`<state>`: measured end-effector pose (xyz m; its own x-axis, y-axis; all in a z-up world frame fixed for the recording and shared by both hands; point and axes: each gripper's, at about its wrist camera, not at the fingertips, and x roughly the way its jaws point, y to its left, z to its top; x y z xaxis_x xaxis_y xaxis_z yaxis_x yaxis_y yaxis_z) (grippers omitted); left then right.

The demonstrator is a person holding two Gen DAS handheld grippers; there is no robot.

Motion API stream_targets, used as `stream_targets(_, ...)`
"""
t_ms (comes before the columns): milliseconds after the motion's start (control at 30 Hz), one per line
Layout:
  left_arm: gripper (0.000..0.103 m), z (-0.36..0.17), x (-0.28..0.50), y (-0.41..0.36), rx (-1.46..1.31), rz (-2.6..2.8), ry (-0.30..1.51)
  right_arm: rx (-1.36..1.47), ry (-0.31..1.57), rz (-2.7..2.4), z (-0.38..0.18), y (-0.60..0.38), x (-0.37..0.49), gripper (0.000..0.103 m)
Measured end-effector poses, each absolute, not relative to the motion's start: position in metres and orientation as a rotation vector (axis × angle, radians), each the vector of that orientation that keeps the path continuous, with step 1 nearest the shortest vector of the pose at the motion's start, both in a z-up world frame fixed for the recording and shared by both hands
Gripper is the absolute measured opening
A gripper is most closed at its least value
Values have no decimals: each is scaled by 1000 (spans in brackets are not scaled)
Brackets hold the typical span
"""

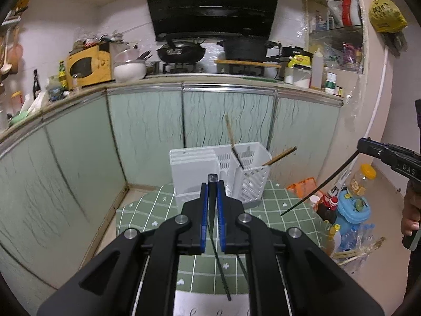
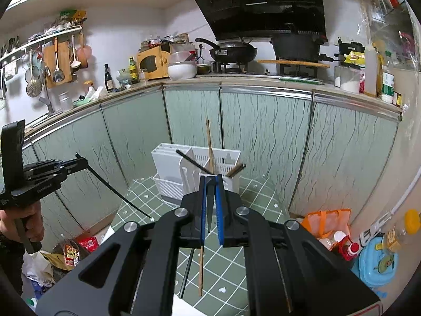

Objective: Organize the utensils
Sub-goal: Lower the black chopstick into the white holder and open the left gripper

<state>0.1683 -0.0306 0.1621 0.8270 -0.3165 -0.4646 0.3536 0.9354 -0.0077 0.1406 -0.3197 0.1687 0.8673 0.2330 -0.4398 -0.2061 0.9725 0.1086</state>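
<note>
Black fingers with blue pads fill the bottom of both my wrist views. My left gripper (image 1: pixel 212 181) is closed on a black chopstick (image 1: pixel 219 260); its square end pokes out past the fingertips and the thin end trails down under the jaws toward me. From the right wrist view I see that same stick slanting down from the left gripper's tip, clear of the table. My right gripper (image 2: pixel 210 181) is likewise pinched shut on a dark chopstick (image 1: pixel 319 188), which the left view shows hanging at a slant from its tip, above the table edge. Below the right jaws, a wooden chopstick (image 2: pixel 201 271) and another dark one lie on the cloth.

Under both grippers is a small table with a green checked tablecloth (image 1: pixel 273 210). Just beyond the fingertips stands the white slotted utensil holder (image 1: pixel 250 181), upright on the cloth. Its compartment holds a tall wooden chopstick (image 2: pixel 209 142) standing nearly vertical, a black one leaning left, and brownish ones leaning right over the rim.

Behind the table run pale green cabinet doors (image 2: pixel 263 137) under a counter, with a yellow microwave (image 1: pixel 88 64), a wok (image 2: pixel 232 51) on the stove and a black range hood (image 1: pixel 213 5) above.
</note>
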Motion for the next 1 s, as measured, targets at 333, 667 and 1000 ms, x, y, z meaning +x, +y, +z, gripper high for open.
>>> stream_targets(333,8,198,201,-57,71,-437,463,58,464,260,196,-323,173,6)
stream_targets(667,8,228,243,-86,63,-512,447,46,433,276,230,-331,220,6)
stream_targets(1000,8,236,291,-101,26,-550,468,69,449,272,234,-343,276,6)
